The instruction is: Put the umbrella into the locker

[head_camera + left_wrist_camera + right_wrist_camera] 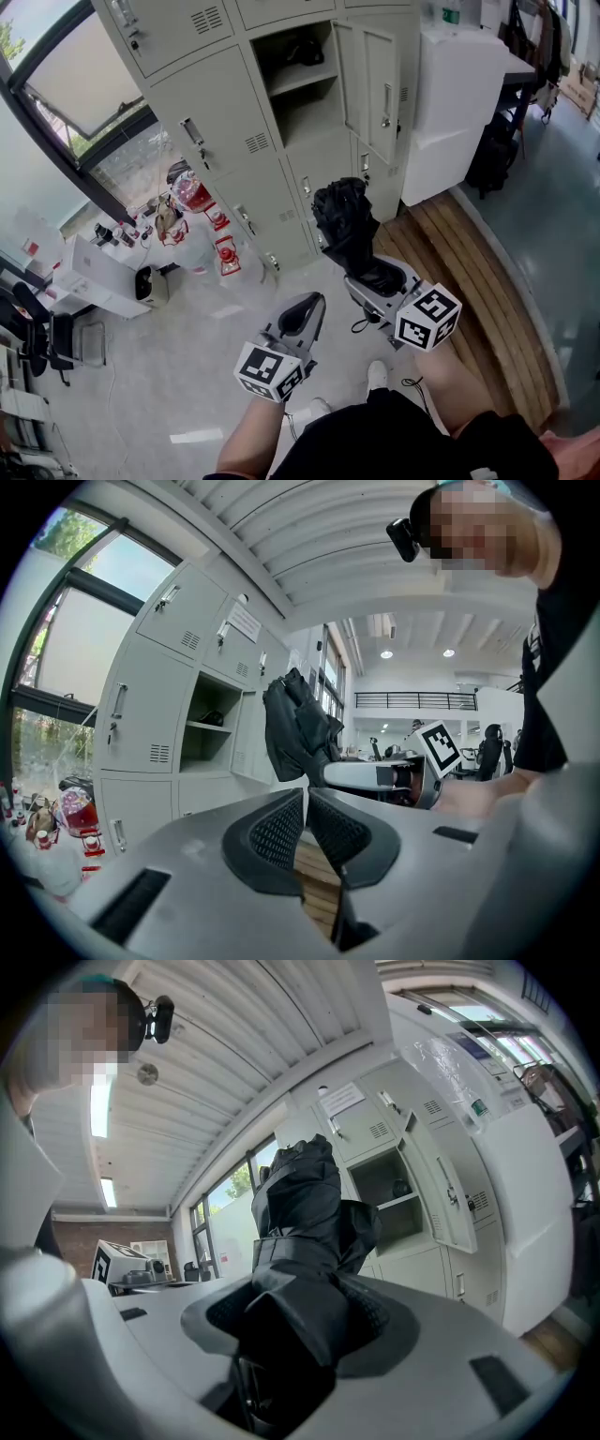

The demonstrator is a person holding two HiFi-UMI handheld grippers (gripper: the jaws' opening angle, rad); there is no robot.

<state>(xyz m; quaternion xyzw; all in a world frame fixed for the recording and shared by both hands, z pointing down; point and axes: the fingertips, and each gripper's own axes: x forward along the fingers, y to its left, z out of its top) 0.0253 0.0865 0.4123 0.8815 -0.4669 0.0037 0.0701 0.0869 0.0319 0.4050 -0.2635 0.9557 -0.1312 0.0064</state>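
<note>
Grey lockers (211, 131) stood ahead, one compartment (305, 98) open; right gripper (373, 274) fingers pinched the umbrella (345, 220), not yet stowed; left gripper (307, 314) fingers pressed together.

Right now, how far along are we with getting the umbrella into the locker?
Done: the locker door stands open and the right gripper is shut on the folded black umbrella. In hand: the umbrella is held in front of the open compartment, outside it. Remaining: set it on a shelf and let go. The left gripper is shut, empty.

Bright daylight, sharp, fisheye-warped edges
</note>
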